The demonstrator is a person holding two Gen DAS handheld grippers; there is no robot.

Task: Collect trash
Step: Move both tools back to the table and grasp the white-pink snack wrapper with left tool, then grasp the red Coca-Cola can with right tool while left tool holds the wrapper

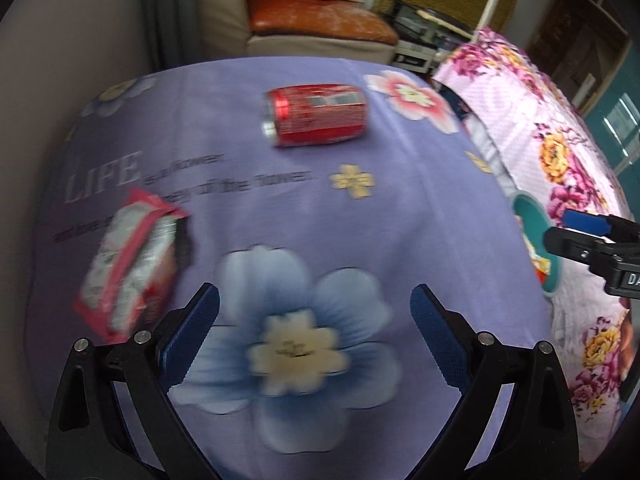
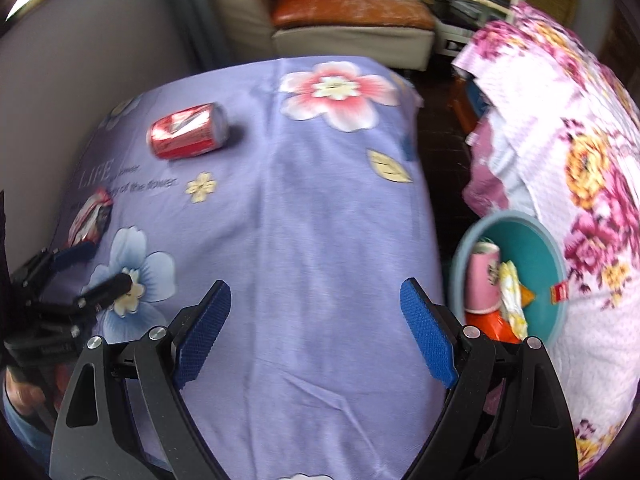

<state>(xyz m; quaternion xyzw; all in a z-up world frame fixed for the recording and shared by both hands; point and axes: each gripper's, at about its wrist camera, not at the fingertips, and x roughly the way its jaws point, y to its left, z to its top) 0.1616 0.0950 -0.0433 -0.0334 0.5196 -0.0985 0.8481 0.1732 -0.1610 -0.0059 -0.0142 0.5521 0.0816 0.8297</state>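
A red soda can (image 1: 316,114) lies on its side on the purple flowered cloth (image 1: 280,208); it also shows in the right wrist view (image 2: 188,130). A pink and silver snack wrapper (image 1: 130,264) lies at the left, just beyond my left gripper's left finger; it shows small in the right wrist view (image 2: 90,216). My left gripper (image 1: 316,300) is open and empty above the blue flower. My right gripper (image 2: 316,296) is open and empty over the cloth. A teal bin (image 2: 556,256) at the right holds a pink cup (image 2: 484,280) and wrappers.
A pink flowered cloth (image 2: 580,160) covers something at the right, behind the bin. A dark gap of floor (image 2: 440,128) lies between the two cloths. A beige sofa with an orange cushion (image 2: 352,8) stands at the back. A grey wall (image 1: 48,80) is at the left.
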